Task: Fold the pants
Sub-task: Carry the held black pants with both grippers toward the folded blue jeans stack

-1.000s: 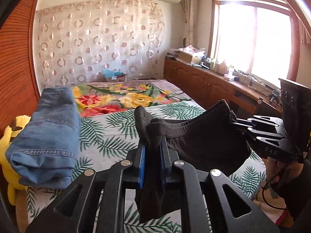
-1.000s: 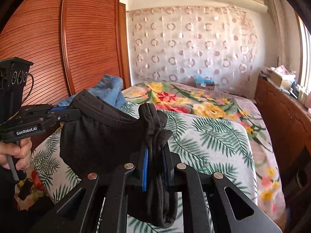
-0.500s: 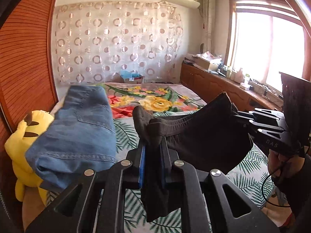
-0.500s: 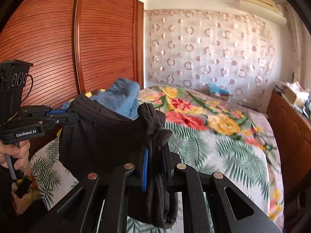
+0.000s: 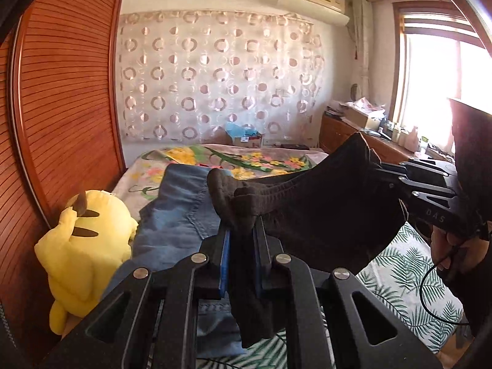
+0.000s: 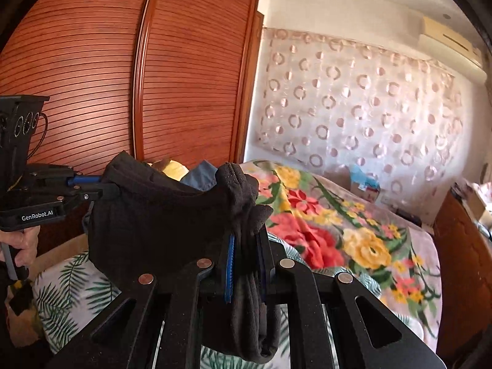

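Black pants (image 5: 323, 215) hang in the air between the two grippers, bunched and sagging in the middle, above the bed (image 5: 396, 273). The left gripper (image 5: 241, 246) is clamped on one bunched end, its blue pads pressed against the fabric, with a tail of cloth dangling below the fingers. The right gripper (image 6: 246, 255) pinches the other end the same way, a thick fold drooping beneath it. From the left wrist view the right gripper shows at the right edge, gripped by a hand (image 5: 452, 249). Below the pants lie folded jeans (image 5: 175, 212) on the bed, just beside a yellow plush (image 5: 83, 255) near the wooden wardrobe (image 6: 123, 77). A flowered blanket (image 6: 332, 230) covers the bed's far part, a circle-patterned curtain (image 5: 215, 80) behind it.
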Action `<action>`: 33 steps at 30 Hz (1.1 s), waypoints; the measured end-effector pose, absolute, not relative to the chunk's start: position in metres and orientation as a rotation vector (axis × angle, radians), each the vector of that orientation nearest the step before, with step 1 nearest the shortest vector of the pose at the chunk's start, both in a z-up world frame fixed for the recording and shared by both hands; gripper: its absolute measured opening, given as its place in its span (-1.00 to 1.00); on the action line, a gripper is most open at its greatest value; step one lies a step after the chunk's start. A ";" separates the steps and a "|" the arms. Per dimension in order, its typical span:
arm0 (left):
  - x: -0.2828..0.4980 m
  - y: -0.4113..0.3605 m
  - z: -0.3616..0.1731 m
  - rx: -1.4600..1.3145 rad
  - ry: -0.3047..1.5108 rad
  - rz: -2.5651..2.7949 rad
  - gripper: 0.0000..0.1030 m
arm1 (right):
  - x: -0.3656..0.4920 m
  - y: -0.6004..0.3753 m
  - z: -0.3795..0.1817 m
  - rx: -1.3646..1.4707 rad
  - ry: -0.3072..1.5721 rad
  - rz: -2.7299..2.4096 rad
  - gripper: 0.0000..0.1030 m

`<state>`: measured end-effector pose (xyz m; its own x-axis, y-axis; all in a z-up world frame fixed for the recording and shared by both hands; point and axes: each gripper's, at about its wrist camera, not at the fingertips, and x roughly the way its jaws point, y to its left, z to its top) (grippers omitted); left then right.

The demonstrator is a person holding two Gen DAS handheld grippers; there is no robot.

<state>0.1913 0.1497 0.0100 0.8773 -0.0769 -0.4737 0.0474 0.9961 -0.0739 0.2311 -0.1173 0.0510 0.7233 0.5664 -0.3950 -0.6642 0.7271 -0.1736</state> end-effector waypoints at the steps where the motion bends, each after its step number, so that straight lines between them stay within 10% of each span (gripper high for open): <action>1: 0.194 0.154 0.009 -0.064 0.499 -0.057 -0.73 | 0.237 -0.114 0.051 -0.325 0.326 0.697 -0.77; 33: 0.191 0.220 -0.036 -0.318 0.478 0.115 -0.73 | 0.386 -0.010 0.047 -0.547 0.366 0.964 -0.77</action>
